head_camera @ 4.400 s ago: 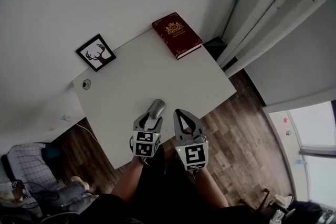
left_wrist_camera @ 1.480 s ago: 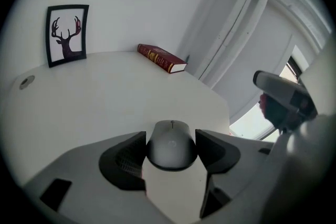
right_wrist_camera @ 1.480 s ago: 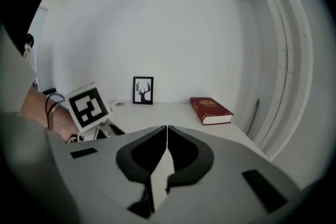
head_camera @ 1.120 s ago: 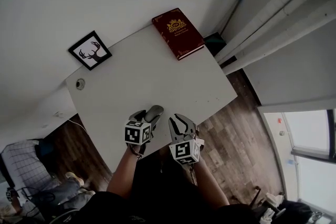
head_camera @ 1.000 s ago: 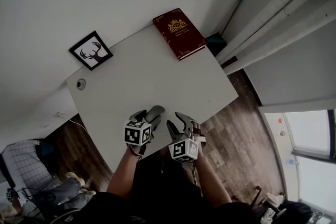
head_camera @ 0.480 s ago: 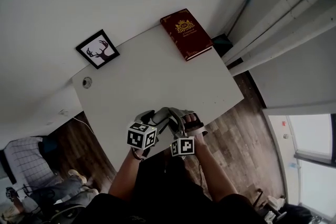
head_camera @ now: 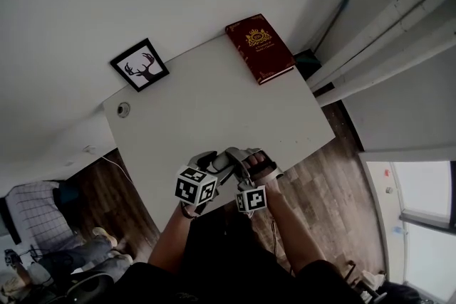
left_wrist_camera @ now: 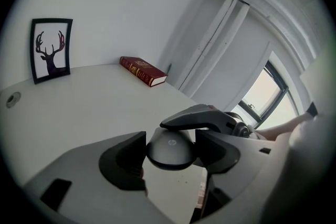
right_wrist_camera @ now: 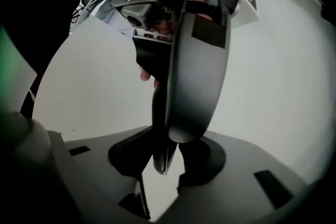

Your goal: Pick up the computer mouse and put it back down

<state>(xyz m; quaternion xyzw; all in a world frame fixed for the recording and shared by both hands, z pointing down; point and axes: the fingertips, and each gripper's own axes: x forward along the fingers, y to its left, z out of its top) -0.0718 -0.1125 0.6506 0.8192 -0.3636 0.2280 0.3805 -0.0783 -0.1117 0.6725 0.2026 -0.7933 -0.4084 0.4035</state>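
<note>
Holding the computer mouse (left_wrist_camera: 170,148) clear of the white surface (head_camera: 214,96), near its front edge, is the left gripper (head_camera: 212,161). Its jaws stand fairly wide, with the pads pressed on the mouse's two long sides. The right gripper (right_wrist_camera: 169,155) has just been closing its jaws. The mouse's end sits between them, one jaw over the domed top and the other under the base, and both look to be in contact. The mouse is likely light, with a rigid plastic shell, smooth and rounded on top, so probably slippery there. The best hold is judged to be across the flatter sides at the waist, as the left has it. Squeezing top to bottom risks pressing the buttons or sliding off the dome.
</note>
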